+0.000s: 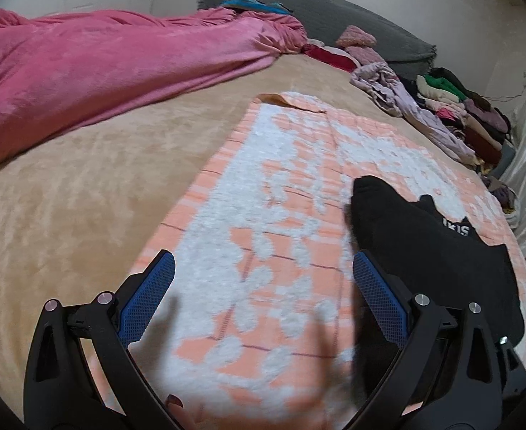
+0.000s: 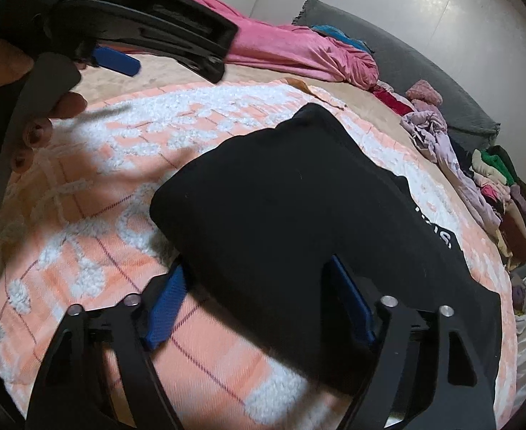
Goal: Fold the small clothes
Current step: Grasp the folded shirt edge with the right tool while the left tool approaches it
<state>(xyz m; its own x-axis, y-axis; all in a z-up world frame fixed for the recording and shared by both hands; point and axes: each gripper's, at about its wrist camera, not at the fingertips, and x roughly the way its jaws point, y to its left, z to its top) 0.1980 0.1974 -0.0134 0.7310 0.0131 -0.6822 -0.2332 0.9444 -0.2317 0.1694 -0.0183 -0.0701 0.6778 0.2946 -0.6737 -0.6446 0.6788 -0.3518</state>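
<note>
Straddling the black garment's point(image 2: 291, 197) near edge, the right gripper point(image 2: 259, 308) is part-open, its grip unclear; the left gripper point(image 1: 263, 297) is held open over the towel point(image 1: 248, 193), likely ready to help.

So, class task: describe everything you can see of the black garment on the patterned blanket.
The black garment is soft, matte cloth, folded into a thick pad with white lettering on a lower layer near its right edge. It lies on the peach and white blanket on the bed. Its near edge sits between the right gripper's blue-padded jaws; whether they press it is unclear. The left gripper stands open beside it.
</note>
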